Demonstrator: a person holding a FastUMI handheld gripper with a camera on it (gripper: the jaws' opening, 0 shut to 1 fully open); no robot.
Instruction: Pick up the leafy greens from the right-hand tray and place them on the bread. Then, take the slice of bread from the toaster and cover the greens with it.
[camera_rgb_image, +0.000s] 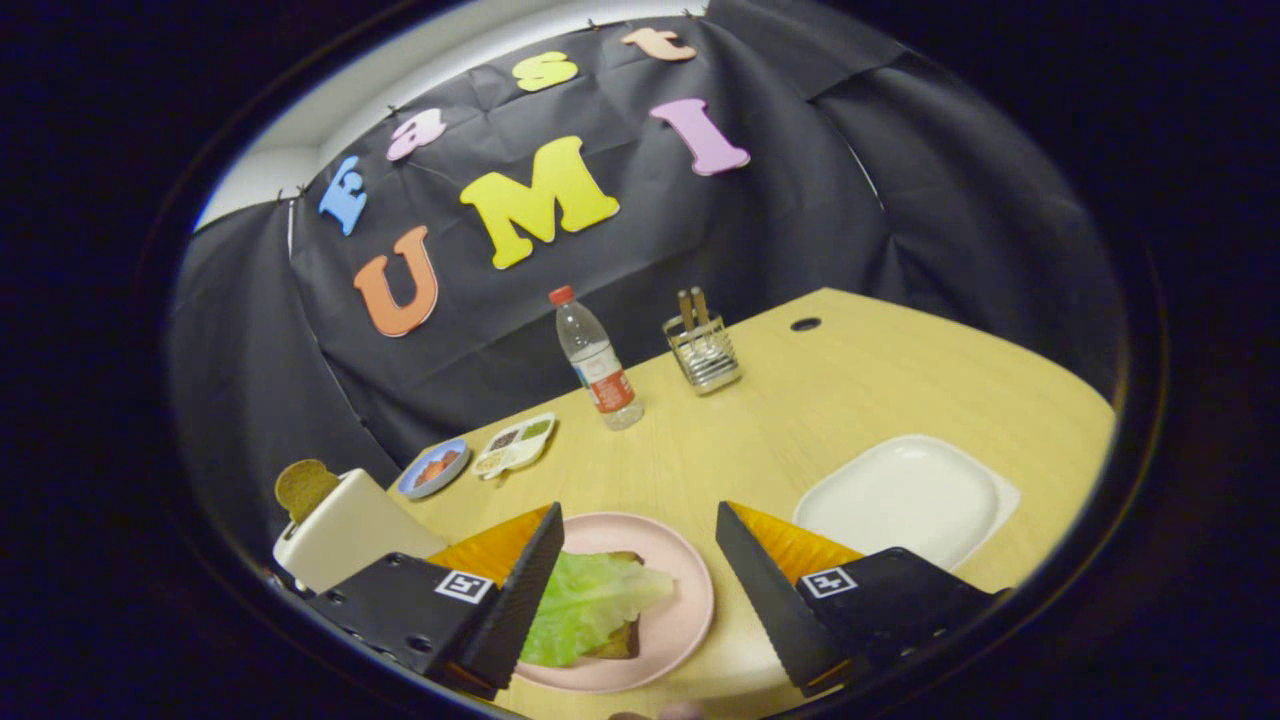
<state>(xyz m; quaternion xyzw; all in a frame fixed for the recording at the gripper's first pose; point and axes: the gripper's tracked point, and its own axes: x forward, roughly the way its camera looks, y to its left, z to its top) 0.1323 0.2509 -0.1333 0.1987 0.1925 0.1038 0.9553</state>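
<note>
- The hand-held gripper (635, 580) hangs over a round pink plate (680, 625) on the pale wooden desk (800, 400), its two ribbed fingers spread wide apart and holding nothing.
- A crinkled pale-green lettuce leaf (590, 600) lies on a dark brown slice of bread (622, 645) on that plate, between the fingers and closer to the left one; the greens step looks done.
- The white rounded-square tray (905, 495), beyond the right finger, sits bare.
- A second round brown slice of bread (303, 487) stands upright in the slot of a cream-white boxy toaster (345, 530), just past the left finger; it appears to be the next thing to fetch.
- That slice is likely light, dry and fairly stiff but crumbly; pinching its exposed top edge across the flat faces, gently, seems the safest hold.
- The leaf looks limp and featherweight, so the covering slice should come down flat or the leaf may slide.
- Farther back stand a clear plastic water bottle with a red cap (597, 360), a wire metal cutlery holder (703, 355), a small blue dish (433, 467) and a white divided condiment tray (515, 445).
</note>
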